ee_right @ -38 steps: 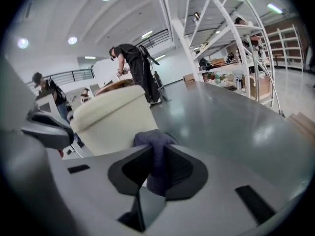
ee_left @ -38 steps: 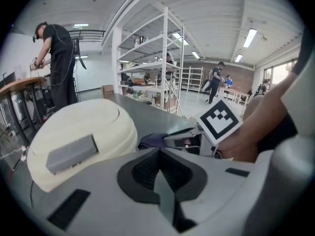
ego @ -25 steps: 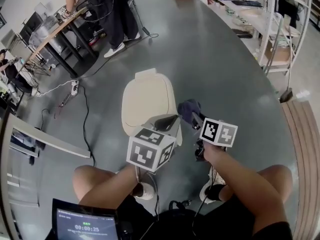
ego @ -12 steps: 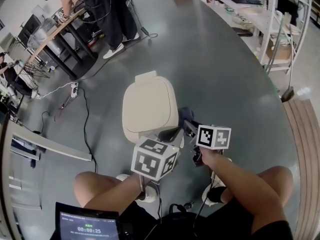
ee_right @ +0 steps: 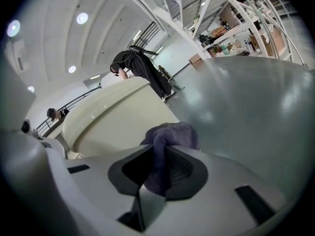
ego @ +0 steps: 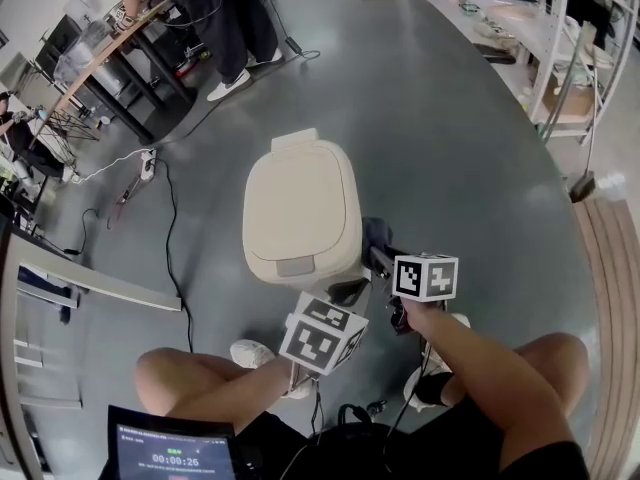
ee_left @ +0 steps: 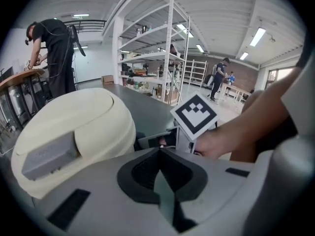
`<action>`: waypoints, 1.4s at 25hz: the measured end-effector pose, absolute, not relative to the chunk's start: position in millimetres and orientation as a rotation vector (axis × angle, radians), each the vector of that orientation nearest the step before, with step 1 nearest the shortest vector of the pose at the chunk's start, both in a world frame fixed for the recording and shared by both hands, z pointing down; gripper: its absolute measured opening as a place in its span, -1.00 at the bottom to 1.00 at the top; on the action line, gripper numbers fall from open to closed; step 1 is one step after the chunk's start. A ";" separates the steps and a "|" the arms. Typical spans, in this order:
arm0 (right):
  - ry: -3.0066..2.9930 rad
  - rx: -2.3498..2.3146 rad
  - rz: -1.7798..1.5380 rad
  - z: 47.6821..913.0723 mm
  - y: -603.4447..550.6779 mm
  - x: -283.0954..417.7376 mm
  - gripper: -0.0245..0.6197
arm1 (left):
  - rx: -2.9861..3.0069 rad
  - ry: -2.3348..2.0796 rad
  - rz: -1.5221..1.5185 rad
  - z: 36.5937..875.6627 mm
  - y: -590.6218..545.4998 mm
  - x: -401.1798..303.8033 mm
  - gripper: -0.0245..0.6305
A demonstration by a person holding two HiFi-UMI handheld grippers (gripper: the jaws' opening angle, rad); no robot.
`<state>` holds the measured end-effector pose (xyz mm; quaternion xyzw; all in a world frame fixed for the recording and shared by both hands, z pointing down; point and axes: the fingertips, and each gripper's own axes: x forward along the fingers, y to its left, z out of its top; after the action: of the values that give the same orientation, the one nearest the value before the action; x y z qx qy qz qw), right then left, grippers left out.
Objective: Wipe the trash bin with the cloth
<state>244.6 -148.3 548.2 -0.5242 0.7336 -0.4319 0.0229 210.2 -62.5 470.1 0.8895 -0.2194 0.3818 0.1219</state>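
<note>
A cream trash bin (ego: 298, 208) with a domed lid stands on the grey floor in front of me. My right gripper (ego: 378, 253) is shut on a dark purple cloth (ee_right: 170, 136), which presses against the bin's right side (ee_right: 113, 119). The cloth (ego: 375, 232) bunches out past the jaws. My left gripper (ego: 345, 290) is shut with nothing in it, just off the bin's front lower corner. In the left gripper view the bin's lid (ee_left: 74, 127) and grey handle tab (ee_left: 47, 154) fill the left side.
A person in black (ego: 225, 18) stands at a workbench (ego: 110, 53) at the back left. Cables (ego: 165, 208) trail over the floor left of the bin. Metal shelving (ego: 530, 28) lines the right side. A tablet (ego: 175, 448) sits by my knees.
Both grippers have dropped lower and nearer to me along the bin's front right side. The cloth slid down the bin's right side with the right gripper.
</note>
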 end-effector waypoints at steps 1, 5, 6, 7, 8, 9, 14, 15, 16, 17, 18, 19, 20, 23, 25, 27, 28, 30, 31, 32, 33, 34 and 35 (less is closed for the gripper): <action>2.282 -1.634 -1.345 553.5 -148.0 243.9 -0.71 | 2.595 -0.637 1.144 479.9 -61.7 208.5 -0.92; 2.335 -1.667 -1.372 574.2 -144.8 242.1 -0.71 | 2.595 -0.649 1.235 510.5 -62.9 205.1 -0.92; 2.351 -1.673 -1.368 578.4 -144.8 241.8 -0.71 | 2.591 -0.647 1.248 515.8 -63.7 204.7 -0.92; 2.368 -1.673 -1.361 581.9 -145.2 241.2 -0.71 | 2.584 -0.645 1.259 520.5 -64.6 204.1 -0.92; 2.385 -1.665 -1.355 585.2 -145.9 240.2 -0.71 | 2.575 -0.645 1.268 524.9 -65.9 203.5 -0.92; 2.403 -1.656 -1.352 589.0 -146.4 239.2 -0.71 | 2.567 -0.646 1.277 529.3 -67.3 202.9 -0.92; 2.456 -1.630 -1.390 609.4 -149.8 235.4 -0.71 | 2.522 -0.632 1.316 549.2 -71.9 201.1 -0.92; 2.471 -1.628 -1.398 613.5 -150.4 234.8 -0.71 | 2.515 -0.626 1.322 552.8 -72.6 201.4 -0.92; 2.493 -1.624 -1.404 617.8 -150.6 234.2 -0.71 | 2.507 -0.620 1.328 556.5 -73.1 201.8 -0.92; 2.524 -1.618 -1.409 622.7 -150.4 233.8 -0.71 | 2.499 -0.614 1.334 560.4 -73.7 202.1 -0.92; 2.560 -1.611 -1.412 627.8 -150.3 233.5 -0.71 | 2.490 -0.610 1.339 564.1 -74.2 202.4 -0.92; 2.593 -1.604 -1.414 632.5 -150.4 233.5 -0.71 | 2.482 -0.609 1.341 567.2 -74.9 202.9 -0.92; 2.618 -1.599 -1.419 636.5 -150.4 233.7 -0.71 | 2.476 -0.610 1.341 569.4 -75.5 203.6 -0.92; 2.650 -1.586 -1.445 645.7 -149.0 233.5 -0.71 | 2.471 -0.599 1.342 573.5 -75.1 207.3 -0.92; 2.658 -1.574 -1.473 652.2 -146.9 232.6 -0.71 | 2.466 -0.586 1.345 577.2 -73.3 209.3 -0.92; 2.661 -1.562 -1.496 656.8 -146.8 233.5 -0.71 | 2.460 -0.580 1.347 580.6 -72.9 211.4 -0.92; 2.661 -1.555 -1.500 657.6 -148.0 234.5 -0.71 | 2.457 -0.577 1.350 581.6 -72.9 212.5 -0.92; 2.659 -1.550 -1.494 657.3 -151.3 238.2 -0.71 | 2.447 -0.574 1.357 583.0 -73.0 213.7 -0.92; 2.653 -1.554 -1.487 656.3 -153.0 240.8 -0.71 | 2.445 -0.576 1.358 583.4 -73.5 214.1 -0.92; 2.642 -1.560 -1.478 654.5 -154.6 243.5 -0.71 | 2.447 -0.580 1.356 583.2 -74.5 214.9 -0.92; 2.624 -1.569 -1.470 652.2 -156.3 246.4 -0.71 | 2.453 -0.583 1.353 582.4 -75.7 216.2 -0.92; 2.602 -1.581 -1.463 649.5 -158.4 249.7 -0.71 | 2.461 -0.584 1.350 580.8 -76.5 218.0 -0.92; 2.579 -1.593 -1.457 645.8 -161.1 253.5 -0.71 | 2.468 -0.583 1.346 578.6 -76.6 220.5 -0.92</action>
<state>253.5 -161.1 645.8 -0.4707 0.7620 -0.4306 -0.1108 220.5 -76.6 578.6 0.8517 -0.2013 0.4646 0.1348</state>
